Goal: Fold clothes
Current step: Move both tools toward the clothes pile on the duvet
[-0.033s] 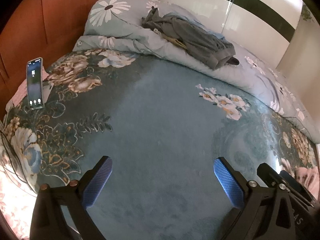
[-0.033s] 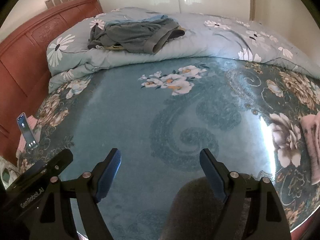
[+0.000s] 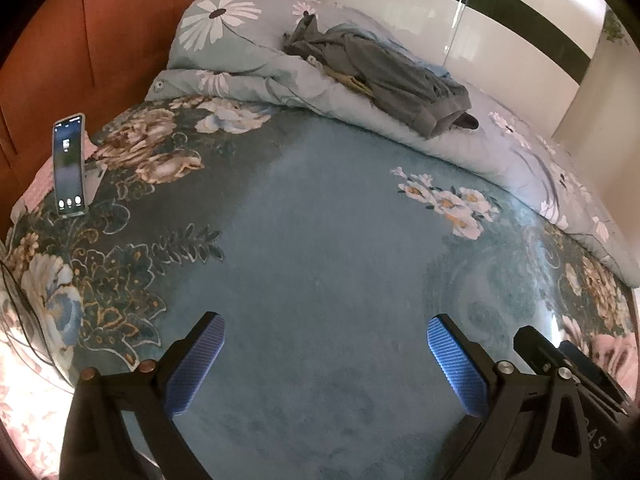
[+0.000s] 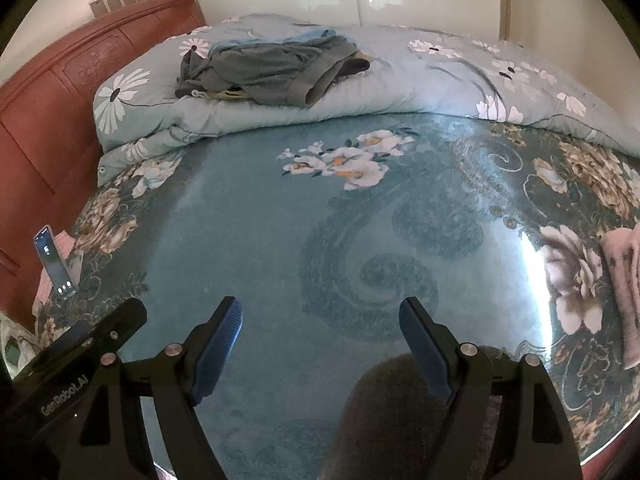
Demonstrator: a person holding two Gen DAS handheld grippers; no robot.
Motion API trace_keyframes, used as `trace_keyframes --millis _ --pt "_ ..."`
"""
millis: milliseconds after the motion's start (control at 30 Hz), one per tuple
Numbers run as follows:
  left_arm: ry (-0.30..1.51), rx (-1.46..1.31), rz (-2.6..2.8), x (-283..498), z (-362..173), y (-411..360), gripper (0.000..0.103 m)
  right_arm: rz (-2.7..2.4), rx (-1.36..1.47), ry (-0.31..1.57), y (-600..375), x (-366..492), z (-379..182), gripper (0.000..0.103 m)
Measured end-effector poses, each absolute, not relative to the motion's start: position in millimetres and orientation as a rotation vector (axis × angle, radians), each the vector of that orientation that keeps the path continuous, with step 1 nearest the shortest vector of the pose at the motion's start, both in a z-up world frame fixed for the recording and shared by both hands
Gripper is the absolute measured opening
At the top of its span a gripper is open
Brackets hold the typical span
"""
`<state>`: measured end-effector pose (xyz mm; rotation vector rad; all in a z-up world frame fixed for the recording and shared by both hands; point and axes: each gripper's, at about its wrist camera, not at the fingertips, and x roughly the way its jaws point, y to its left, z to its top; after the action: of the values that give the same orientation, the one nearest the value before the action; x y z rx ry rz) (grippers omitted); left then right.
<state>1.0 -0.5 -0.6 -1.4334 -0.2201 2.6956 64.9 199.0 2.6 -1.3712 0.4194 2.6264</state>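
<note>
— On the far side of the bed, what lies there?

— A crumpled grey garment (image 3: 384, 76) lies on top of a light blue quilt with white daisies (image 3: 248, 56), which is bunched along the far edge. Some yellow cloth shows under the garment, and a bit of light blue cloth behind it.

— And the tools?

— Both are near us, above the teal plush blanket with flower print (image 3: 320, 240). The left gripper (image 3: 324, 354) has its blue fingers wide apart, with nothing between them. The right gripper (image 4: 320, 344) is also spread and empty. Both are well apart from the garment.

— Anything else?

— A smartphone with a lit screen (image 3: 70, 164) stands propped at the left, before the reddish-brown wooden headboard (image 4: 48, 120). At the right edge lies a folded pink cloth (image 4: 624, 280).
</note>
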Motion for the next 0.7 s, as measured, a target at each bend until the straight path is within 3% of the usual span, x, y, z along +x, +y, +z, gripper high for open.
trace_keyframes --millis 367,567,700 --pt "-0.218 -1.448 2.674 -3.5 0.3 4.8 0.103 2.613 -1.374 0.494 205.1 66.6 -3.4 0.083" --pt "-0.233 -1.439 2.691 -3.8 5.8 2.6 0.103 2.603 -1.371 0.568 216.5 66.7 -2.5 0.099" --pt "-0.219 -1.435 2.704 -0.4 8.8 2.2 0.103 2.624 -1.351 0.562 215.0 69.4 -0.7 0.102"
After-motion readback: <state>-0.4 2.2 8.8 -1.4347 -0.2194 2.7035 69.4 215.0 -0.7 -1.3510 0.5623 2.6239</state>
